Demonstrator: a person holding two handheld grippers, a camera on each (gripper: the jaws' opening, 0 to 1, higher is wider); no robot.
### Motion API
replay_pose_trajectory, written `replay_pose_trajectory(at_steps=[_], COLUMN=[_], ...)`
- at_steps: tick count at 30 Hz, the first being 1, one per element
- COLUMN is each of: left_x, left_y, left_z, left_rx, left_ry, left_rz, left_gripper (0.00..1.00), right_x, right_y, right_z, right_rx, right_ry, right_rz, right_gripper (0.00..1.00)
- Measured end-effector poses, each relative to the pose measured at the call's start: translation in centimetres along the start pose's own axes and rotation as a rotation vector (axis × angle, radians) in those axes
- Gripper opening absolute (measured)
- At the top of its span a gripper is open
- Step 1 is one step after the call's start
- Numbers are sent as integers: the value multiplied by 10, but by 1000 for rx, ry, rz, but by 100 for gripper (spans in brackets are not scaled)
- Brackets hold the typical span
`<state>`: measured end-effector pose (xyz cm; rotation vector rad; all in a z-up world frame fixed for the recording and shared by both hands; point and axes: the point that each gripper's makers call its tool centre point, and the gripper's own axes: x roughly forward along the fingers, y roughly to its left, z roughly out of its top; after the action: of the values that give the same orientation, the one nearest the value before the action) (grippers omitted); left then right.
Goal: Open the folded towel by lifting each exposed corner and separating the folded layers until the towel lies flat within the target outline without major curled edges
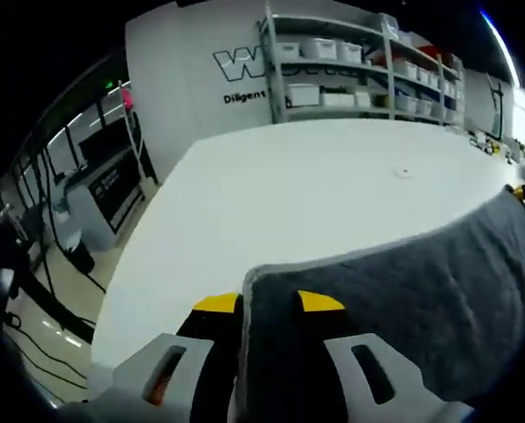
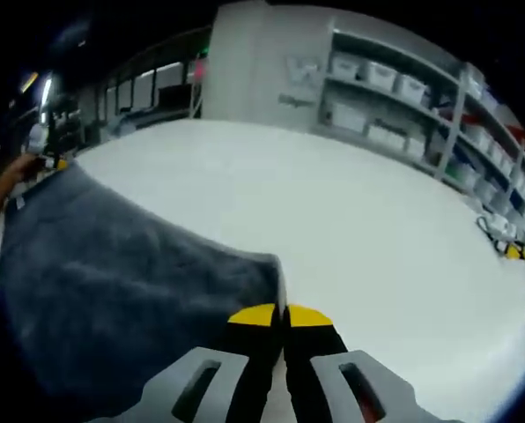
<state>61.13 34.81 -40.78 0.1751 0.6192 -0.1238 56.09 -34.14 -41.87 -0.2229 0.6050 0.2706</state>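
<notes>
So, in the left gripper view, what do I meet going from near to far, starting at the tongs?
Left tongs shut on the towel → bare white table → white wall with lettering and shelves of bins.

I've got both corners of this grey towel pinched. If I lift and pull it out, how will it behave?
Likely floppy: the grey towel already sags in a curve between the left hand-held gripper and the right hand-held gripper. Its thick pile probably grips well rather than slipping. It should drag easily across the smooth white table.
</notes>
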Motion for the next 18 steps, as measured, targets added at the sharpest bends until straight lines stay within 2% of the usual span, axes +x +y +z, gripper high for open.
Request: replay_pose_trajectory(at_steps=[1, 2, 5, 11, 13, 15, 18], left_x=[2, 3, 3, 7, 9, 12, 16], left_y=[2, 2, 11, 19, 22, 21, 21], left_z=[-2, 1, 1, 2, 4, 6, 10], left_rx=[11, 1, -18, -46, -67, -121, -106], left_ry=[7, -13, 0, -3, -15, -28, -31], left_rz=[4, -5, -7, -23, -24, -42, -44], left_gripper=[22, 20, 5, 2, 2, 2, 2], right_x=[1, 2, 8, 23, 28, 34, 45], right_y=[-1, -2, -4, -8, -10, -15, -27], right_z=[1, 2, 6, 15, 18, 22, 29], right_rx=[0, 0, -16, -47, -39, -15, 2], right_ry=[1, 1, 2, 14, 15, 15, 21], right_rz=[0, -1, -11, -28, -34, -46, -60], right_gripper=[0, 0, 0, 0, 0, 0, 0])
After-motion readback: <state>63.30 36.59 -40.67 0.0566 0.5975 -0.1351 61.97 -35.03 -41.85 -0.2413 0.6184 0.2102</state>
